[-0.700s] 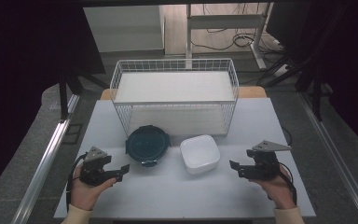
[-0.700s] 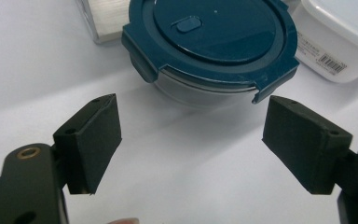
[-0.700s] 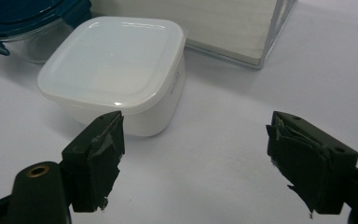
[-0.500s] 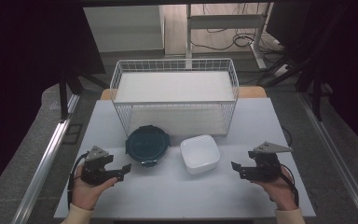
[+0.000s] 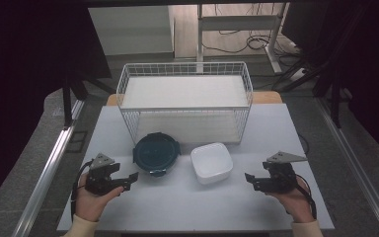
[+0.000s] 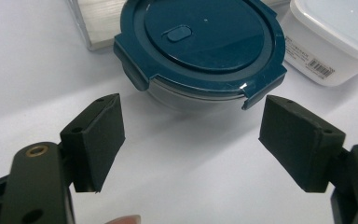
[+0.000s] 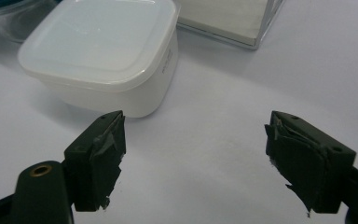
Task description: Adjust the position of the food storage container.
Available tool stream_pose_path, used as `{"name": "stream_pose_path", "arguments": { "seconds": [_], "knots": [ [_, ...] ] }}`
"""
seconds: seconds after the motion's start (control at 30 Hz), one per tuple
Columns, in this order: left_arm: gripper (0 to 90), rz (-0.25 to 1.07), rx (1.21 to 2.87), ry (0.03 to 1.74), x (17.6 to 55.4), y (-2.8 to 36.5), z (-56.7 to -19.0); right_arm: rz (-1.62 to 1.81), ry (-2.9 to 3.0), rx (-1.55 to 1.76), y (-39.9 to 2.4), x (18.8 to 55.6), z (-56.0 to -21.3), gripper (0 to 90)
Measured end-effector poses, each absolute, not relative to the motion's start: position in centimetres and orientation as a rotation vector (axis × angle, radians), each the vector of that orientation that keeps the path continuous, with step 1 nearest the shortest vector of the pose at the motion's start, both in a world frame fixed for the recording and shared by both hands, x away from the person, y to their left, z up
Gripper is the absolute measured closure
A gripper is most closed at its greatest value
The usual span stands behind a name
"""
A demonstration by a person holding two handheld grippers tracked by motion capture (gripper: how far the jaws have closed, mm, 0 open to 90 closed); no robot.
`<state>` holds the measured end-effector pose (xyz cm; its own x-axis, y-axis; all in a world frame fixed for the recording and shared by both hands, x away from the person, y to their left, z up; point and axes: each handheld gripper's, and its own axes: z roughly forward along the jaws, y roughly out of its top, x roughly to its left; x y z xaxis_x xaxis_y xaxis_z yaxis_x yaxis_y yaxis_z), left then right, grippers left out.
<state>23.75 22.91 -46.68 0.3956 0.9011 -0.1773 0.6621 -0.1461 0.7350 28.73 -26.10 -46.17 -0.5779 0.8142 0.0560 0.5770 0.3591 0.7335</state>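
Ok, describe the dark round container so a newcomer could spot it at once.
Find the white wire basket at the table's far side. Just in front of its left half sits the round container. Its dark teal clip-on lid sets it apart from the square white tub beside it.

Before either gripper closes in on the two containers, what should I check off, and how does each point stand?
1. Left gripper jaws open, nothing between them: ok.
2. Right gripper jaws open, nothing held: ok.
3. Round blue-lidded container lid on, straight ahead of the left gripper: ok.
4. White square container lid on, ahead and to the left in the right gripper view: ok.
5. Wire basket free to receive things: ok.
6. Lid latches locked: cannot tell.
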Motion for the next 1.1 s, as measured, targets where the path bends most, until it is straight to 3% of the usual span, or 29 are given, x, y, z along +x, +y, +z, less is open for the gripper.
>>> {"name": "stream_pose_path", "arguments": {
  "seconds": [0.6, 1.1],
  "knots": [
    [27.6, 0.343, 1.83, 1.329, 24.3, 23.0, -45.0, 1.024, 2.318, 1.241, -26.0, 28.5, -46.8, 21.3],
    [34.0, 0.348, 1.837, 1.289, 27.4, 21.9, -43.5, 1.018, 2.302, 1.245, -26.3, 28.1, -46.6, 22.4]
  ]
}}
